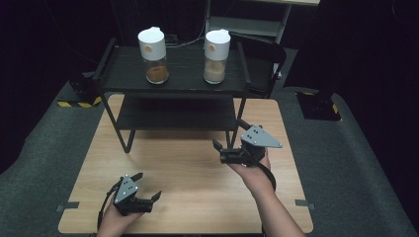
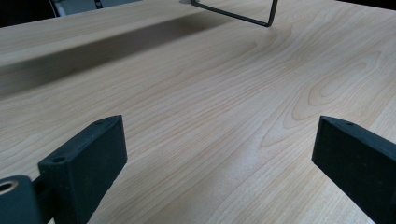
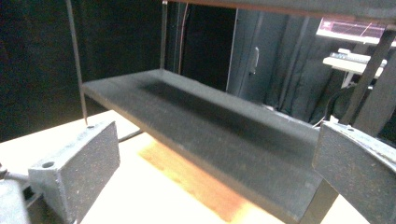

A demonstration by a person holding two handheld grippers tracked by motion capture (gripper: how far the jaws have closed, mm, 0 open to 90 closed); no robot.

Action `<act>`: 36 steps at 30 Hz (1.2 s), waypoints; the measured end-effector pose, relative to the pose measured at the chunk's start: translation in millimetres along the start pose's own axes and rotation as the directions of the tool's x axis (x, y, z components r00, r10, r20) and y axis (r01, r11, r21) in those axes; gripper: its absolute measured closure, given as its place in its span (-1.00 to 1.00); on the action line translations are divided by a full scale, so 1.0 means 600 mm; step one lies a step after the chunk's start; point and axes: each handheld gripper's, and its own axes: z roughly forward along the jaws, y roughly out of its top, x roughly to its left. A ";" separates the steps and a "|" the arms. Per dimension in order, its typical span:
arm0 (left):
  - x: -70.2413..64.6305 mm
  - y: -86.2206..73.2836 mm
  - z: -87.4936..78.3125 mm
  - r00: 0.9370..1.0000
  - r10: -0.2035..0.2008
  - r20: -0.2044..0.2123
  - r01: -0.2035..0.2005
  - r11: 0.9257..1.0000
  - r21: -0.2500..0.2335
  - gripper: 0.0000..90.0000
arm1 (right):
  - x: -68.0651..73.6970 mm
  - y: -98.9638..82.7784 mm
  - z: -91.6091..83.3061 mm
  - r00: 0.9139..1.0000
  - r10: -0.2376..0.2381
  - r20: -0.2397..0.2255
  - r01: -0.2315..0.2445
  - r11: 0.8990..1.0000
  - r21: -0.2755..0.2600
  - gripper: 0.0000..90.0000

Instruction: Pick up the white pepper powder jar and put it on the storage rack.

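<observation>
Right claw (image 1: 228,142), jaws spread and empty, faces the rack (image 1: 174,114) front, likely lined up toward its jars. Left claw (image 1: 146,185), also spread and empty, idles well short of the rack on the worktop (image 1: 188,168).

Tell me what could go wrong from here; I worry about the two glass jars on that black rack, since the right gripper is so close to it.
The open right gripper sits beside the black two-tier metal rack, near its thin front leg; a nudge might shake the rack. The two white-lidded glass jars, one of brown powder and one of paler powder, stand tall on the top shelf and could topple. The open left gripper is too far back to steady anything.
</observation>
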 end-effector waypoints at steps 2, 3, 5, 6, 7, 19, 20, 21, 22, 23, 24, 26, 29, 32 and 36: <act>0.000 0.000 0.000 1.000 -0.001 0.000 0.001 1.000 0.000 -0.92 | 0.003 -0.010 -0.004 1.000 -0.004 -0.001 0.004 1.000 0.008 -1.00; 0.000 0.000 0.000 1.000 0.000 0.000 0.000 1.000 0.001 -0.92 | 0.004 -0.014 -0.006 1.000 -0.004 -0.003 0.004 1.000 0.011 -1.00; 0.000 0.001 0.000 1.000 0.005 -0.001 -0.005 1.000 0.002 -0.92 | 0.006 -0.021 -0.009 1.000 -0.004 -0.003 0.004 1.000 0.017 -1.00; -0.001 0.000 0.000 1.000 0.004 -0.001 -0.004 1.000 0.001 -0.92 | 0.007 -0.026 -0.011 1.000 -0.004 -0.004 0.004 1.000 0.021 -1.00; -0.001 0.001 0.001 1.000 0.005 0.000 -0.005 1.000 0.001 -0.92 | 0.007 -0.029 -0.012 1.000 -0.002 -0.004 0.002 1.000 0.024 -1.00; 0.000 0.002 0.001 1.000 0.009 0.005 -0.009 1.000 0.007 -0.92 | 0.013 -0.087 -0.033 1.000 0.015 0.007 -0.015 0.997 0.080 -0.99; 0.000 0.002 0.001 1.000 0.010 0.005 -0.010 1.000 0.007 -0.92 | 0.013 -0.093 -0.035 1.000 0.019 0.007 -0.019 0.996 0.084 -0.99; 0.000 0.002 0.001 1.000 0.011 0.006 -0.012 1.000 0.007 -0.92 | 0.012 -0.098 -0.036 1.000 0.023 0.009 -0.023 0.996 0.089 -0.99; 0.001 0.002 0.001 1.000 0.009 0.007 -0.009 1.000 0.007 -0.92 | 0.012 -0.104 -0.038 1.000 0.027 0.009 -0.028 0.995 0.095 -0.99; 0.001 0.002 0.001 1.000 0.008 0.008 -0.008 1.000 0.006 -0.92 | 0.012 -0.109 -0.039 0.999 0.033 0.010 -0.034 0.994 0.101 -0.99; 0.002 0.002 0.001 1.000 0.007 0.009 -0.007 1.000 0.005 -0.92 | 0.011 -0.113 -0.040 0.999 0.036 0.010 -0.036 0.993 0.108 -0.99; 0.002 0.001 0.001 1.000 0.000 0.011 0.000 1.000 0.002 -0.92 | 0.011 -0.126 -0.042 0.999 0.044 0.013 -0.045 0.992 0.122 -0.98; 0.003 0.001 0.001 1.000 0.002 0.013 -0.002 1.000 0.003 -0.92 | 0.014 -0.142 -0.044 0.999 0.034 0.023 -0.036 0.989 0.143 -0.98; 0.004 0.001 0.001 1.000 -0.002 0.017 0.002 1.000 0.004 -0.92 | 0.015 -0.159 -0.046 0.999 0.028 0.031 -0.033 0.984 0.176 -0.98; 0.005 0.003 0.002 1.000 0.007 0.017 -0.007 1.000 0.009 -0.92 | 0.014 -0.182 -0.049 0.998 0.045 0.042 -0.053 0.975 0.214 -0.98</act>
